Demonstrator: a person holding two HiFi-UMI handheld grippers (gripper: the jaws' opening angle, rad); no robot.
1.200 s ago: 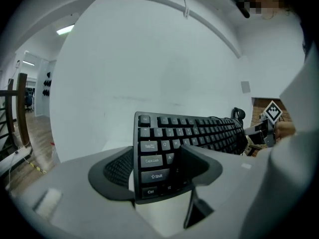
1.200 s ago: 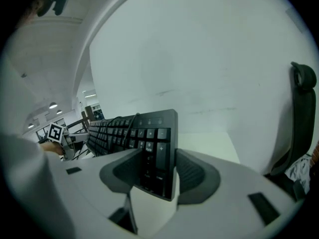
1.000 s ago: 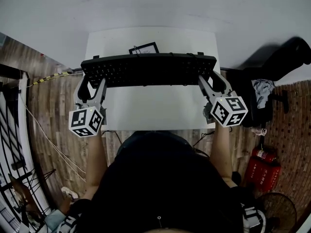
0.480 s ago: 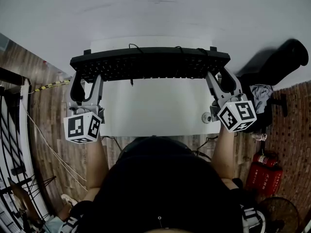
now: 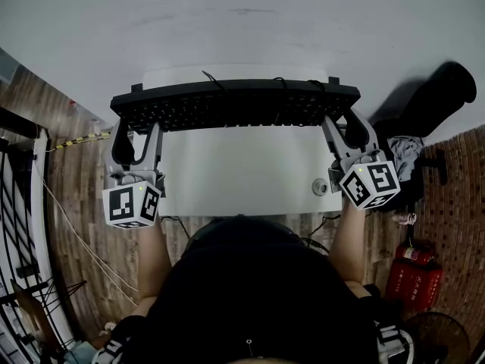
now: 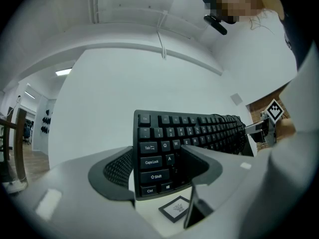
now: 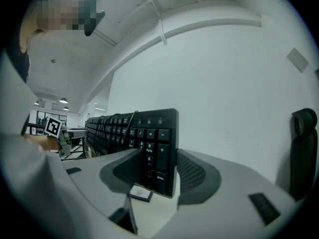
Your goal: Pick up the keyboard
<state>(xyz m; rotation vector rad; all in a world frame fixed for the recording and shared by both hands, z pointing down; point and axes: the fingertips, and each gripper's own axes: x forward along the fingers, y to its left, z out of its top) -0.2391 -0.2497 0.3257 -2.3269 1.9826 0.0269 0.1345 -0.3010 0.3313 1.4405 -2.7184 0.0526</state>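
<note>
The keyboard (image 5: 235, 105) spans the upper middle of the head view, long axis left to right, held clear of the white worktop (image 5: 242, 169) (a small framed card (image 6: 176, 208) shows under its edge). The left gripper (image 5: 140, 131) is clamped on the Ctrl-and-Shift end and the right gripper (image 5: 345, 127) on the number-pad end. On each, one finger lies on the key face and the other behind. Neither hand is nearer, so the lift probably depends on keeping both ends level. The rear pads' contact is hidden by the board. Its cable (image 5: 211, 78) runs out of sight past the far edge.
</note>
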